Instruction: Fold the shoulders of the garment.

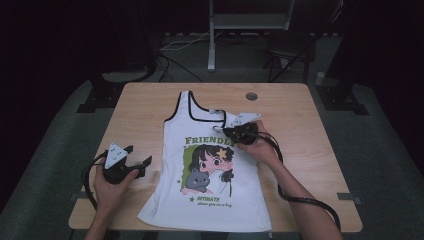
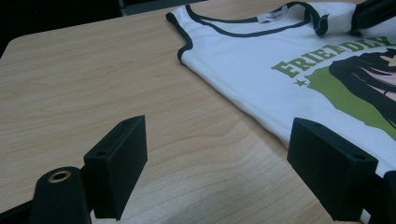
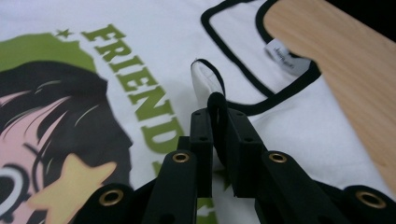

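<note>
A white tank top with black trim, a green "FRIENDLY" print and a cartoon girl lies flat on the wooden table. My right gripper sits over the shirt's upper right, shut on the folded-over right shoulder strap, which sticks up between its jaws in the right gripper view. My left gripper rests on bare wood left of the shirt, with its jaws wide apart and nothing between them. In the left gripper view the shirt's neckline lies ahead of the left gripper.
A round cable hole is near the table's far edge. Bare wood lies on both sides of the shirt. Beyond the table stand a metal frame and a chair base on a dark floor with cables.
</note>
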The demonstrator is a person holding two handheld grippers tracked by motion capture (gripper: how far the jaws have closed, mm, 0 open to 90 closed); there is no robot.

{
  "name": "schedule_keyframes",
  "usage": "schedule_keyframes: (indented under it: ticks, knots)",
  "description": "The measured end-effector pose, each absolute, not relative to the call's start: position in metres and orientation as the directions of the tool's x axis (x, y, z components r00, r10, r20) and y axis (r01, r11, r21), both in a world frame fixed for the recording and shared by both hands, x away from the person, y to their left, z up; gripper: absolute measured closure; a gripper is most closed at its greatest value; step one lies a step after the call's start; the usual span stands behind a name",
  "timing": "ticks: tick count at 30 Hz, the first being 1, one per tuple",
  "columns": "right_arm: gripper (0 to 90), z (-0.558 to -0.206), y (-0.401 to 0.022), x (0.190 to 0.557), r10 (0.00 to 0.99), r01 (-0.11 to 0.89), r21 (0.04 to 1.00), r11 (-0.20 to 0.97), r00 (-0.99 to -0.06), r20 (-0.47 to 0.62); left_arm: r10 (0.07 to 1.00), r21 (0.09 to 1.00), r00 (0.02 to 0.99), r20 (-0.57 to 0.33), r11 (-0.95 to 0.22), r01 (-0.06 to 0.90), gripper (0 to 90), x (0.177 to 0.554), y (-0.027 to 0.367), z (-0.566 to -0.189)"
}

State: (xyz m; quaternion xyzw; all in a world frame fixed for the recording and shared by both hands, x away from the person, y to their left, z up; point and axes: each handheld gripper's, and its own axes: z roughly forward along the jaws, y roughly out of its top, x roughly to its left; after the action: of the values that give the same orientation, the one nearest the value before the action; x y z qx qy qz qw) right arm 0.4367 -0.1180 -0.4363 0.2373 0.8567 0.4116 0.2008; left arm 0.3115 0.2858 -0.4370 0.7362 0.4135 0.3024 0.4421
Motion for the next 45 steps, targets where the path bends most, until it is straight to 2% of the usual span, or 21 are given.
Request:
schedule_keyframes:
  ticks: [4, 11, 14, 16, 17, 19, 24, 31, 35, 38, 40, 45]
  knots:
    - [76.2, -0.440, -0.121, 0.434, 0.557, 0.239, 0.789, 0.565, -0.816, -0.152, 0.877, 0.901, 0.475, 0.078, -0.265, 0.342, 20.1, 0.311, 0.286, -0.437]
    - [56.5, -0.429, -0.119, 0.431, 0.544, 0.214, 0.804, 0.555, -0.824, -0.156, 0.876, 0.900, 0.476, 0.082, -0.270, 0.343, 20.1, 0.311, 0.285, -0.437]
    - [55.4, -0.431, -0.112, 0.431, 0.532, 0.206, 0.798, 0.566, -0.831, -0.163, 0.875, 0.899, 0.477, 0.085, -0.274, 0.342, 20.1, 0.311, 0.285, -0.437]
    - [57.2, -0.436, -0.106, 0.431, 0.527, 0.215, 0.789, 0.576, -0.835, -0.157, 0.875, 0.899, 0.476, 0.084, -0.273, 0.342, 20.1, 0.311, 0.285, -0.437]
    - [62.6, -0.440, -0.103, 0.431, 0.533, 0.227, 0.781, 0.582, -0.831, -0.156, 0.875, 0.900, 0.477, 0.082, -0.271, 0.342, 20.1, 0.311, 0.285, -0.437]
    - [65.6, -0.441, -0.102, 0.431, 0.543, 0.241, 0.782, 0.575, -0.827, -0.145, 0.875, 0.900, 0.477, 0.083, -0.272, 0.342, 20.1, 0.311, 0.285, -0.437]
    - [81.3, -0.442, -0.104, 0.435, 0.576, 0.268, 0.791, 0.550, -0.808, -0.127, 0.874, 0.899, 0.478, 0.083, -0.273, 0.342, 20.1, 0.311, 0.285, -0.437]
    - [83.7, -0.436, -0.108, 0.429, 0.562, 0.289, 0.831, 0.476, -0.827, -0.034, 0.874, 0.899, 0.479, 0.083, -0.274, 0.343, 20.1, 0.311, 0.285, -0.437]
    - [82.3, -0.441, -0.110, 0.427, 0.563, 0.300, 0.817, 0.492, -0.826, -0.035, 0.873, 0.897, 0.479, 0.085, -0.277, 0.345, 20.1, 0.311, 0.284, -0.437]
    - [78.3, -0.440, -0.110, 0.427, 0.567, 0.295, 0.826, 0.480, -0.823, -0.035, 0.874, 0.898, 0.479, 0.087, -0.277, 0.342, 20.1, 0.311, 0.284, -0.437]
    - [72.1, -0.439, -0.109, 0.427, 0.576, 0.303, 0.827, 0.474, -0.817, -0.031, 0.874, 0.898, 0.478, 0.089, -0.278, 0.342, 20.1, 0.311, 0.284, -0.437]
    - [47.9, -0.436, -0.111, 0.425, 0.643, 0.340, 0.847, 0.408, -0.766, -0.003, 0.874, 0.898, 0.478, 0.087, -0.277, 0.343, 20.1, 0.311, 0.284, -0.437]
